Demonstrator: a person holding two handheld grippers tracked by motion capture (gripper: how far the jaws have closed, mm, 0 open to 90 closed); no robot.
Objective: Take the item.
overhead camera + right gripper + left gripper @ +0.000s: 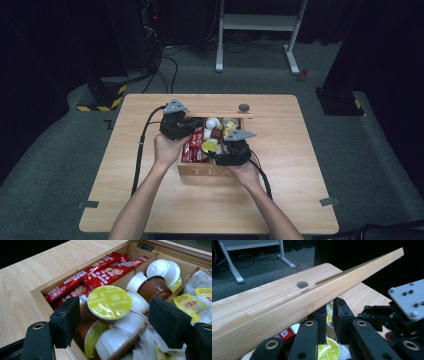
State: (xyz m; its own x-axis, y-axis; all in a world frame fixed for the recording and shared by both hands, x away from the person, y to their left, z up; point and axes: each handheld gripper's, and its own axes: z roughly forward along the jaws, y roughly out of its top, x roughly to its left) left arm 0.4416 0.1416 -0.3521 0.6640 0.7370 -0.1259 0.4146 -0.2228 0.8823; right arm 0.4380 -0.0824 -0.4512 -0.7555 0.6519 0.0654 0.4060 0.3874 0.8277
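Observation:
A wooden box marked TEA (210, 171) stands open mid-table, its lid (215, 114) raised at the back. My left gripper (176, 123) is at the box's back left corner. In the left gripper view the jaws (330, 307) are nearly together against the lid's (287, 305) lower edge, which hides their tips. My right gripper (225, 145) hovers over the box's front right part. It (116, 312) is open, with a yellow-green capsule (109, 302) lying between the pads, untouched. Red sachets (100, 272) fill the left compartment.
White and brown capsules (155, 286) and yellow tea bags (191, 301) crowd the other compartments. A round cable hole (243, 107) sits in the table behind the lid. A white desk frame (257, 22) stands on the floor beyond the table.

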